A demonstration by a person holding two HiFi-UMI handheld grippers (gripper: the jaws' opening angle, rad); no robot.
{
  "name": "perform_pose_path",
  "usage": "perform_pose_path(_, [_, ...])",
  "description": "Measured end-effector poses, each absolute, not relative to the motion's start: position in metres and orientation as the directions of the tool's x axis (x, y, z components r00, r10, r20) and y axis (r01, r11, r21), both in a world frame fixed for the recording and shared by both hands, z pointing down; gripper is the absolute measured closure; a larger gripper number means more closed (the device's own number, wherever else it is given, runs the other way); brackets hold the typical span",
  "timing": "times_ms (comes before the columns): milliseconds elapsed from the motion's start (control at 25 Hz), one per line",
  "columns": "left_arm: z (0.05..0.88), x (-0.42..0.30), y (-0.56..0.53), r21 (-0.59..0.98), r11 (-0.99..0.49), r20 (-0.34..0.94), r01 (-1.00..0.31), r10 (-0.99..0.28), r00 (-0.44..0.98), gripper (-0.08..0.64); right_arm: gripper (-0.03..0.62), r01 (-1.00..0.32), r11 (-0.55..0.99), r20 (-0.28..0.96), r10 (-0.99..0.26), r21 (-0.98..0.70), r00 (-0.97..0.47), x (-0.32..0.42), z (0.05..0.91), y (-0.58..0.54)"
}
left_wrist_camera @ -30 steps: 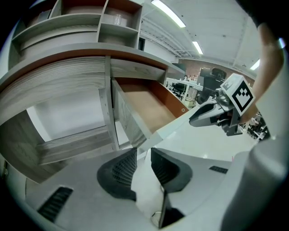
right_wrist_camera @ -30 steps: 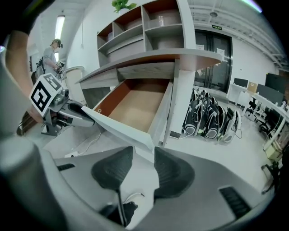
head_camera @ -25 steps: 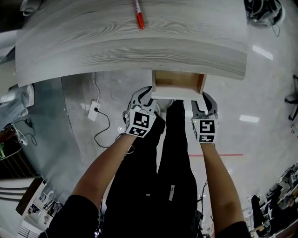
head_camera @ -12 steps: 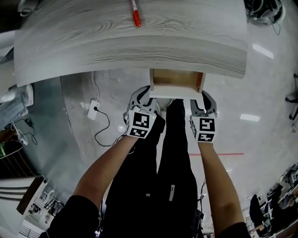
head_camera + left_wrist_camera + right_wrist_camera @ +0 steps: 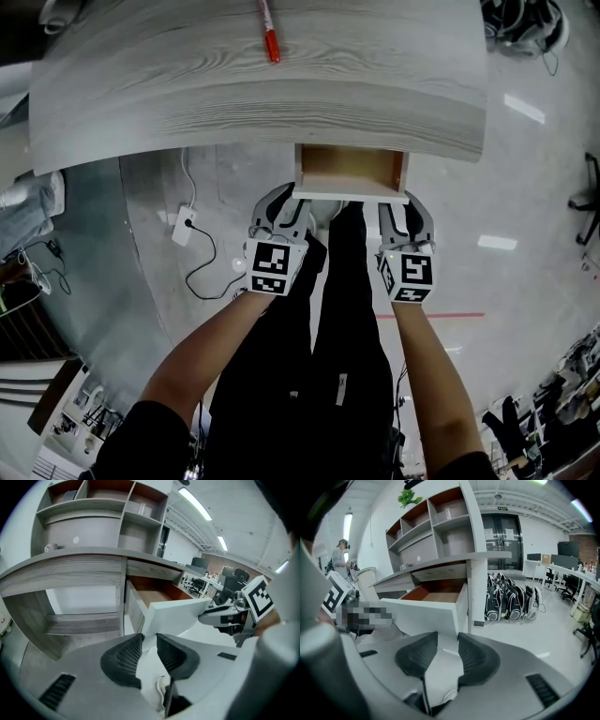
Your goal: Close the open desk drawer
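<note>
- Right, the white-fronted drawer with a brown wooden inside (image 5: 349, 172) stands part-way out from under the near edge of the pale grey wood-grain desk (image 5: 253, 84), toward its right corner.
- Up against it, the left gripper (image 5: 285, 204) sits at the front panel's left corner and the right gripper (image 5: 404, 208) at its right corner. Each claw has its dark ribbed pads a narrow slit apart, pinching nothing.
- Handling, by my reading: a stiff, light box on runners that should slide easily. The painted front looks smooth, so pads could skid on it. No handle shows.
- Best hold, I'd say, is no hold at all. Press on the panel near both corners evenly, so the drawer doesn't skew and bind.
- Only the head view looks down into the drawer, where nothing shows. It also takes in the red marker pen (image 5: 270, 37) by the desk's far edge.
- Only the left gripper view shows the drawer's left side wall running back under the desktop.
- Only the right gripper view shows the right side wall, with black bags (image 5: 511, 603) on the floor beyond.
</note>
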State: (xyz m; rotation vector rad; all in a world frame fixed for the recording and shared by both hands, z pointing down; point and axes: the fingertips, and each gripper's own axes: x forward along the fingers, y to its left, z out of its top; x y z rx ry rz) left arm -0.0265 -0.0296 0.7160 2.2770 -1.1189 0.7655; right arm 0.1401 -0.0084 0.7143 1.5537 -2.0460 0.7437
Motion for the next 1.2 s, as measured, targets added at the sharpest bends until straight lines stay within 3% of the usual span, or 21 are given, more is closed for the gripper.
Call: perform_pose_path(1200, [0.705, -0.017, -0.120, 0.176, -0.485, 0.613, -0.857, -0.627, 0.481, 0.451, 0.442, -0.946, 0.273, 0.589, -0.741, -0.172, -0.321, 0.152, 0.704, -0.101])
